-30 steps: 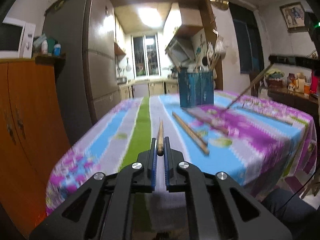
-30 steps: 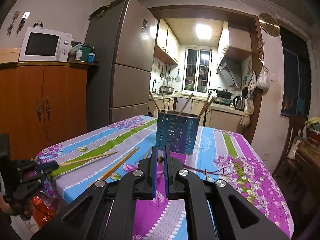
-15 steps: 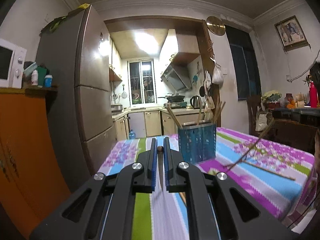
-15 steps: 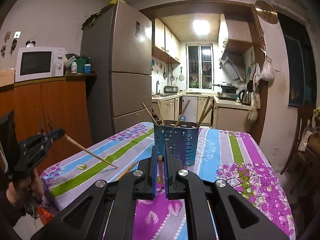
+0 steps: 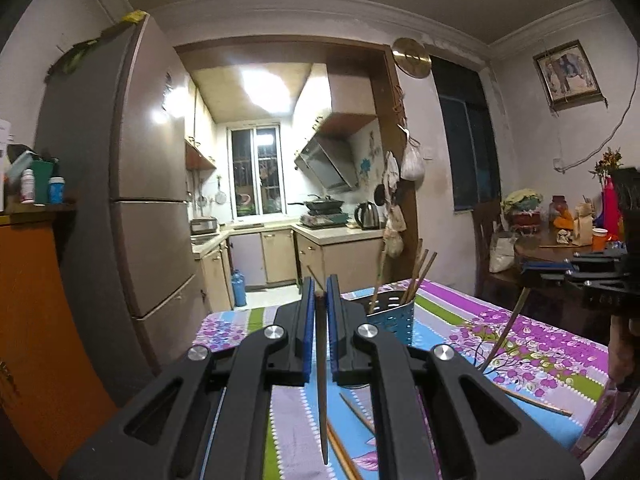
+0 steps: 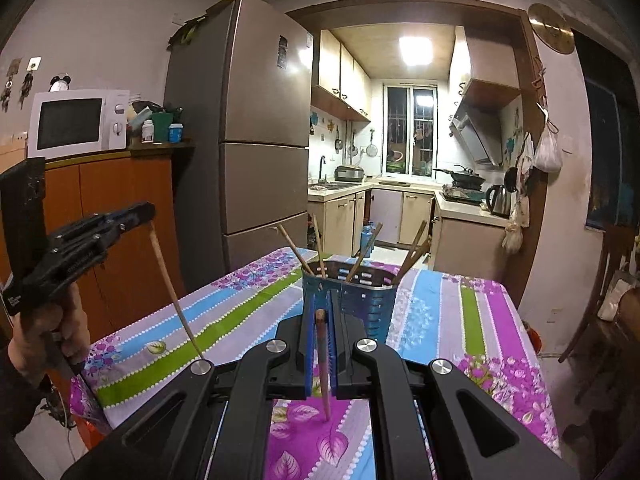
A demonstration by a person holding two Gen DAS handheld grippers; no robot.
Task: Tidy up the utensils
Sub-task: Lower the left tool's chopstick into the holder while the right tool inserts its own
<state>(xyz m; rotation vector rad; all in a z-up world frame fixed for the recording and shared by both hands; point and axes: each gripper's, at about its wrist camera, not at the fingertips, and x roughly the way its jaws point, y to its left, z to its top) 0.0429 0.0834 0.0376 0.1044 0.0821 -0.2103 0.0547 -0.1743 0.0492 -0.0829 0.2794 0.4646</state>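
A: What's sitting around the tools?
B: Left tool (image 5: 319, 300) is pinching a dark wooden chopstick (image 5: 322, 392), tip hanging down toward the bench (image 5: 560, 344). Right tool (image 6: 321, 312) is clamping another chopstick (image 6: 323, 364), reddish-brown, thick end up between the blue pads.

A: Where's the holder?
B: Blue perforated utensil holder (image 6: 362, 300) is standing on the bench just ahead of the right tool, with several chopsticks leaning out at angles. From the left tool it's ahead and slightly right (image 5: 394, 316), partly hidden behind the finger.

A: Anything in the way?
B: Loose chopsticks (image 5: 348, 452) are lying on the bench under the left tool. Striped floral tablecloth (image 6: 476, 320) is covering the bench, purple, blue, green.

A: Beyond that?
B: Tall steel-grey fridge (image 6: 256, 152) is standing far left of the right tool, next to an orange wooden cabinet (image 6: 120, 220) carrying a white microwave (image 6: 76, 124). Kitchen doorway is straight ahead.

A: Any writing?
B: Small lettering is showing on the left tool's body in the right wrist view, too small to read.
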